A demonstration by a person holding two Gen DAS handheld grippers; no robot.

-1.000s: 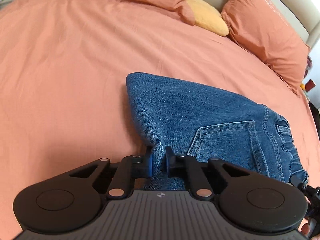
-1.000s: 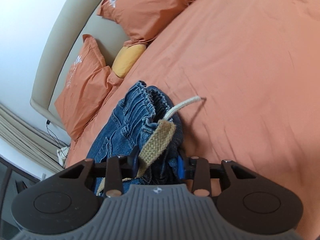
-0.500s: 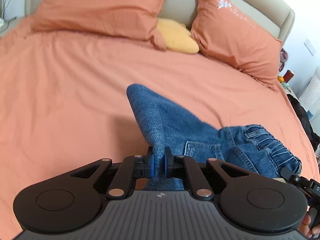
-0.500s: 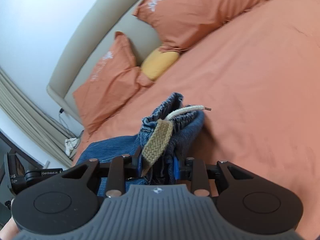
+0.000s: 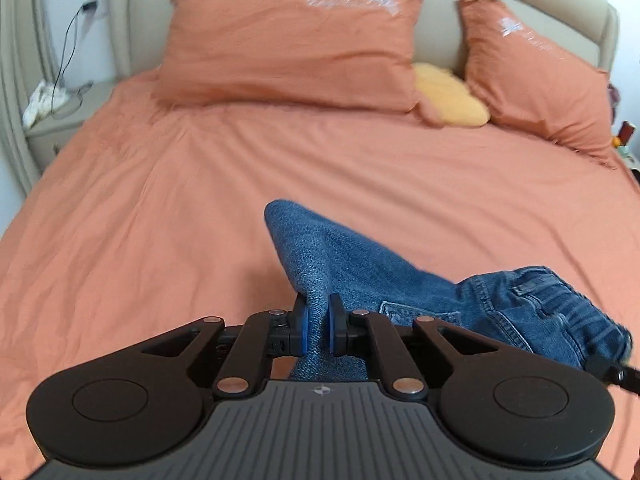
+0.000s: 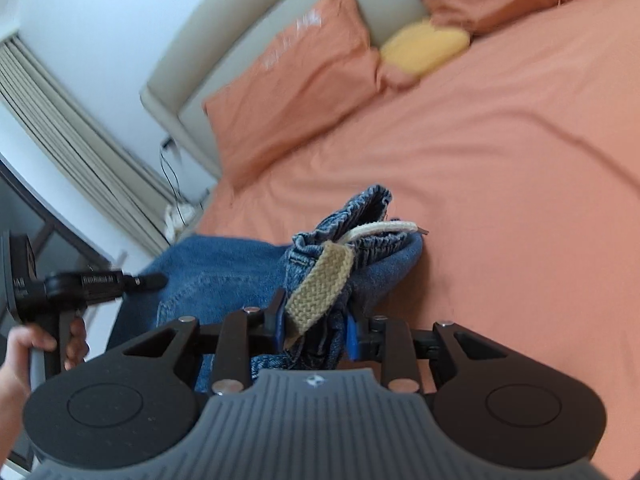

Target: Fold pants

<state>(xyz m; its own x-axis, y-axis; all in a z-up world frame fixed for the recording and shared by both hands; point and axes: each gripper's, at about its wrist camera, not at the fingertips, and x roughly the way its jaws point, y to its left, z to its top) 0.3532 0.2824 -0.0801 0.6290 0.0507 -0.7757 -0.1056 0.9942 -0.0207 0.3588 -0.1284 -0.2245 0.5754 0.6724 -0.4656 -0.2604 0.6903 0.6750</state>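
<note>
Stretching away beyond both sets of fingers, a bed (image 5: 168,208) covered in an orange sheet fills the scene, with two orange pillows (image 5: 288,44) and a small yellow cushion (image 5: 448,96) against the headboard far ahead. Between the two tools hang the pants (image 5: 360,276), blue denim jeans already folded into a short, thick bundle and lifted clear of the sheet, as far as can be judged. The left gripper (image 5: 317,322) is clamped on a folded edge of denim that rises in a peak just ahead of its fingers, a back pocket showing off to their right. The right gripper (image 6: 314,330) grips the bunched elastic waistband, which stands up directly ahead of its fingers. A tan woven drawstring (image 6: 320,288) with a cream cord end lies over that bunch, right at the fingers. Judging by the compact shape, most of the folding looks done; what seems left is laying the bundle flat on the bed, perhaps with a last fold, and letting go
</note>
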